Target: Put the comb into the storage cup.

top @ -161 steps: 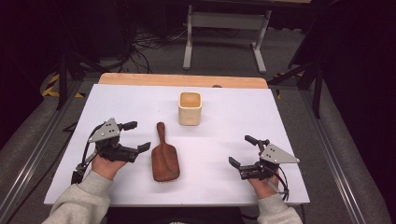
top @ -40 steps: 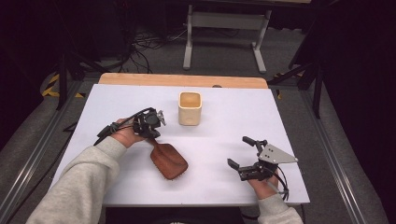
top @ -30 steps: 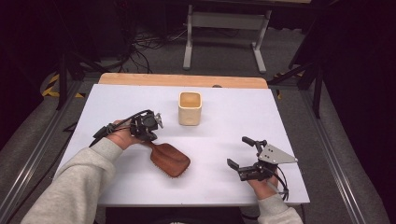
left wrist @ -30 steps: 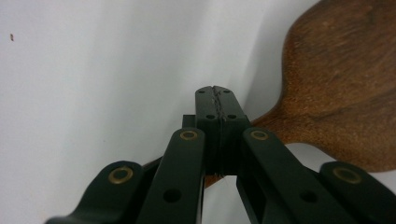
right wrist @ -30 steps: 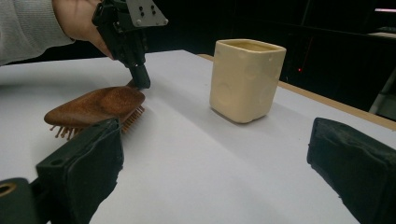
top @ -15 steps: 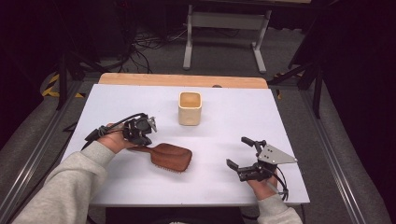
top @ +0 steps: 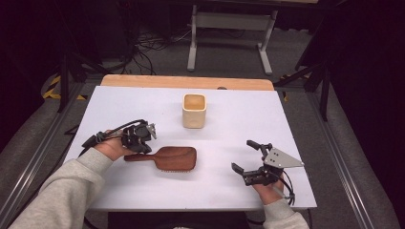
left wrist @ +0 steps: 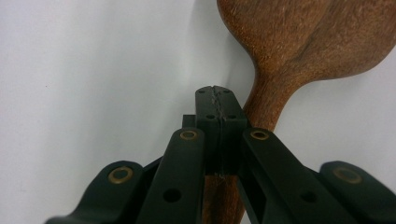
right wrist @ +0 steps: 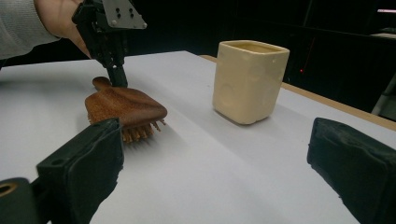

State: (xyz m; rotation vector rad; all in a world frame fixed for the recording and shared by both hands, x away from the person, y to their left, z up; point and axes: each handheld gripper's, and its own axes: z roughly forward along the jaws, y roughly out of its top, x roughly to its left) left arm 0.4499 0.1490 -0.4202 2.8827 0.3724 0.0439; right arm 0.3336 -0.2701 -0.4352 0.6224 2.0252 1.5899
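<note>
A dark wooden hairbrush point(top: 174, 157) lies bristles down on the white table point(top: 286, 124), handle to the left. My left gripper point(top: 142, 149) points down at that handle. In the left gripper view its jaws point(left wrist: 219, 109) are shut together, with nothing between them. They rest against the side of the brush handle point(left wrist: 264, 105), below the broad brush head point(left wrist: 303, 42). My right gripper point(top: 243, 155) rests open at the front right, well apart from the brush. The right gripper view shows the brush point(right wrist: 126, 107) with the left gripper point(right wrist: 116, 74) standing on its handle.
A cream square cup point(top: 194, 110) stands upright behind the brush at the table's middle back, also large in the right gripper view point(right wrist: 250, 79). A wooden strip point(top: 186, 82) edges the far side. Bare table lies between brush and right gripper.
The brush has swung round from lying lengthwise to lying crosswise, head to the right. My left gripper moved back and left along with the handle. The right gripper stayed put.
</note>
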